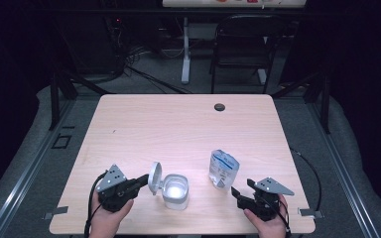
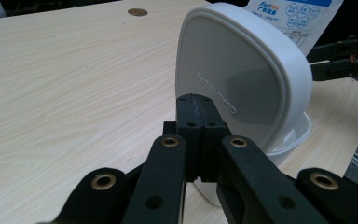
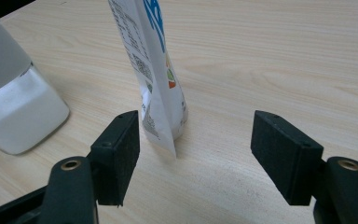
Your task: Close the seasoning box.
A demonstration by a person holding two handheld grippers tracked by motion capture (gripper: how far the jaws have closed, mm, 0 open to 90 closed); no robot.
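Observation:
A white plastic container (image 1: 176, 191) stands near the table's front edge with its hinged lid (image 1: 155, 177) swung up on its left side. My left gripper (image 1: 144, 181) is shut, its tips right at the lid's outer face (image 2: 242, 74); the pads (image 2: 196, 100) meet with nothing visible between them. A white and blue pouch (image 1: 223, 169) stands upright to the right of the container. My right gripper (image 1: 242, 187) is open just in front of the pouch (image 3: 156, 70), which stands past the left pad (image 3: 121, 149) and touches neither pad.
The light wooden table (image 1: 178, 124) has a dark cable hole (image 1: 220, 106) near its far edge. A black chair (image 1: 243, 39) and a desk leg stand beyond it. Both hands rest close to the front edge.

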